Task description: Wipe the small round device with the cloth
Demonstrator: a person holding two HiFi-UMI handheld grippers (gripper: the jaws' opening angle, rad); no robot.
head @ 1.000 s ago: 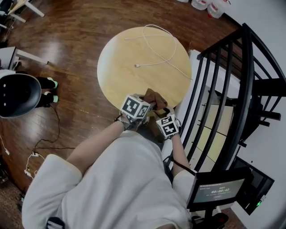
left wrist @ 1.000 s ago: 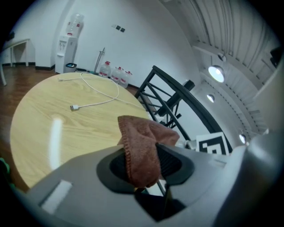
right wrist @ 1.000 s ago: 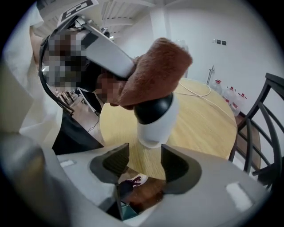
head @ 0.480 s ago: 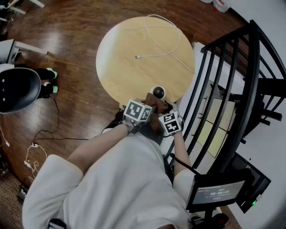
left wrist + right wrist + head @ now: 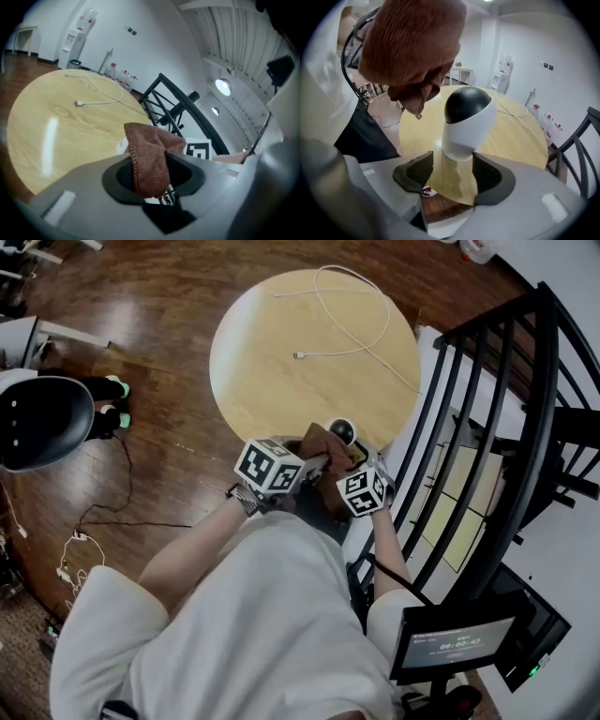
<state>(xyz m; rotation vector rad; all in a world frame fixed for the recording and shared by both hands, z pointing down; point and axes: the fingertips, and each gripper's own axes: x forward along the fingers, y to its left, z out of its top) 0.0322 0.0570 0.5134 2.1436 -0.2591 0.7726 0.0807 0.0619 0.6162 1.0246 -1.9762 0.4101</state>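
Device (image 5: 466,122) between just-opening right gripper (image 5: 452,164) jaws; left gripper (image 5: 153,171) clamps cloth (image 5: 147,145)

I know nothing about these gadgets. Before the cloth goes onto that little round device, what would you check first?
1. Cloth clamped in the left gripper: ok, jaws shut on it.
2. Device upright on the table: ok, though it is near the table's near edge.
3. Right gripper steadying the device: not ok. Its jaws have just been opening. The device stands between their tips, but the pads do not press on it.
4. Cloth touching the device: not ok, the right gripper view shows a gap.
5. Cable clear of the device: ok, it lies on the far part of the table.
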